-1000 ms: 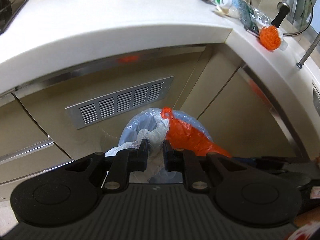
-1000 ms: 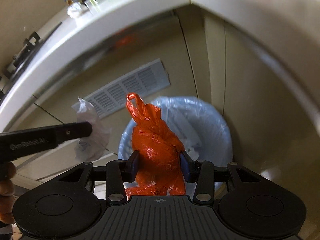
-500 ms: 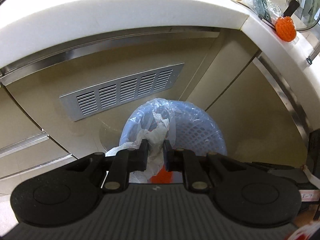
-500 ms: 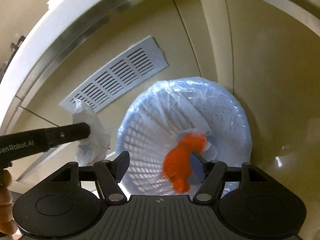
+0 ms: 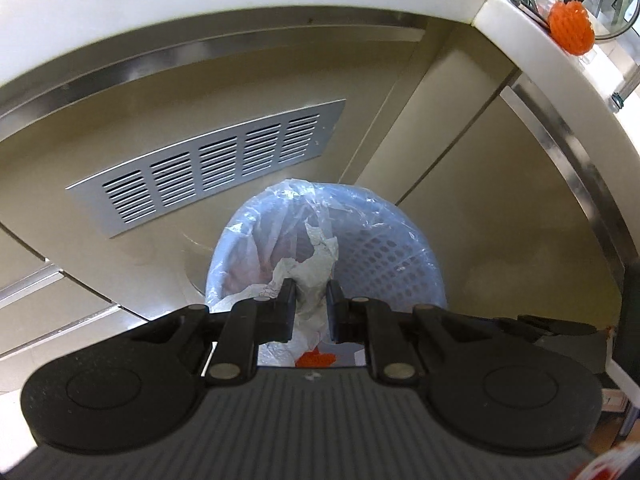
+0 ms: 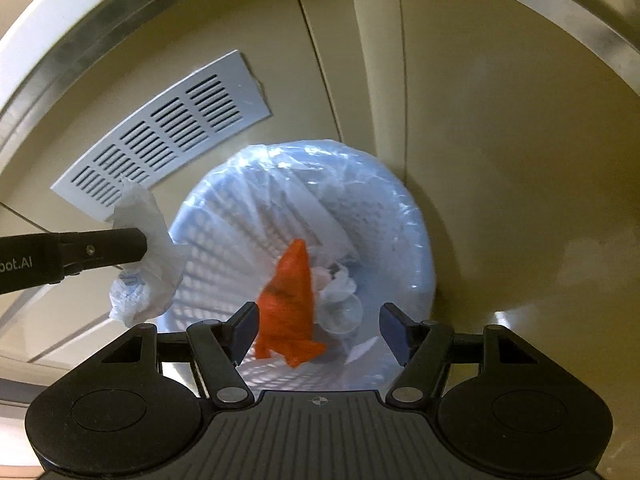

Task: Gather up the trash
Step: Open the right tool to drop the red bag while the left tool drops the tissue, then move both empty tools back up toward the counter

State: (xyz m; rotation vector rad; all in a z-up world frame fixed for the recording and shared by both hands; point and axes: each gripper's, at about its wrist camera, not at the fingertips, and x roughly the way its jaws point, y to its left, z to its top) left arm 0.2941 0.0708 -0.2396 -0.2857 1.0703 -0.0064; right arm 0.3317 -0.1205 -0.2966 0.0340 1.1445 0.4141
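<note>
A pale blue mesh trash bin (image 6: 404, 240) with a clear liner stands on the floor against the cabinets. An orange plastic bag (image 6: 290, 308) lies inside it among white and clear scraps. My right gripper (image 6: 318, 330) hovers above the bin, open, nothing between its fingers. My left gripper (image 5: 311, 312) is shut on a crumpled white plastic wrapper (image 5: 310, 276), held over the bin's (image 5: 384, 256) left rim. In the right wrist view the left gripper's fingers (image 6: 100, 248) come in from the left with the wrapper (image 6: 148, 256) hanging from them.
Beige cabinet doors and a grey vent grille (image 5: 212, 164) stand behind the bin. A white countertop edge (image 5: 200, 8) curves overhead, with an orange net ball (image 5: 570, 32) and other clutter at the far right corner.
The right gripper opened and the orange bag dropped from it into the bin. Both grippers sank toward the bin. The left gripper kept hold of the white wrapper.
</note>
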